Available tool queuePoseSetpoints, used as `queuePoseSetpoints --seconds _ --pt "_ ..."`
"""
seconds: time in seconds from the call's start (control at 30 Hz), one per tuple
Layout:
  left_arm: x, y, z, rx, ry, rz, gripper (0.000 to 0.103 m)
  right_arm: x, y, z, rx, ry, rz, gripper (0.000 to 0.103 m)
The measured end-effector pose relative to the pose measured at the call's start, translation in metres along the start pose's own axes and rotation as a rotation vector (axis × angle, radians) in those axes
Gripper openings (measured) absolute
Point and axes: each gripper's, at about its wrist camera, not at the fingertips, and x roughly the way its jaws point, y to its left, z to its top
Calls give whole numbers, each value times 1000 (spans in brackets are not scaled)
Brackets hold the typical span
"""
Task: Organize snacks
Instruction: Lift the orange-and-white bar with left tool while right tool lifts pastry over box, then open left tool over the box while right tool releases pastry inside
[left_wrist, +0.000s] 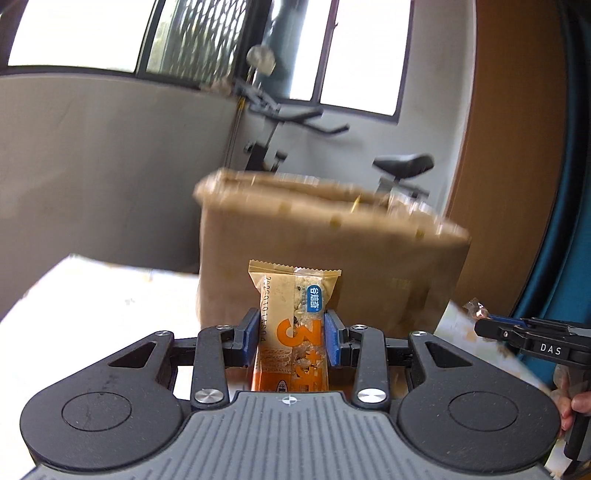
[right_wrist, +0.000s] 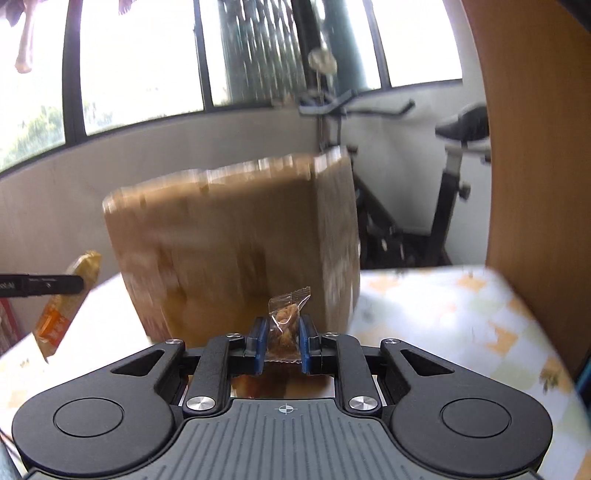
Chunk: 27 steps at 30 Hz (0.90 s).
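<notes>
Carrying snacks toward the cardboard box, we pinch an orange bar in the left gripper and a clear-wrapped sweet in the right gripper; next, clear the rim and release inside

The left gripper is showing matt black plastic arms, blue rubbery-looking pads and bright, polished metal screw heads; its grey housing is ribbed and matt. The snack bar is sitting in a glossy film wrapper, part printed orange and tan, part clear. The right gripper is showing the same finishes, and the small sweet is lying in crinkled, clear, shiny film. The cardboard box is appearing as plain matt brown board, blurred. The table is wearing a smooth patterned cover with a slight sheen. The panel is looking like smooth wood-grain board.
</notes>
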Motion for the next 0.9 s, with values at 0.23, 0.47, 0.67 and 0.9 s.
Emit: queuePoseSetpoints --seconds 0.23,0.47,0.67,0.9 --pt "23 -13 79 -2 -107 -83 39 22 9 77 -79 -103 64 17" --pt "109 -28 129 21 -42 -85 39 94 7 116 -59 -30 11 17" --pt "157 -35 136 35 33 -25 39 120 8 105 -6 16 -41 17" --pt "157 -22 129 -15 23 -1 80 118 6 96 17 28 -51 27"
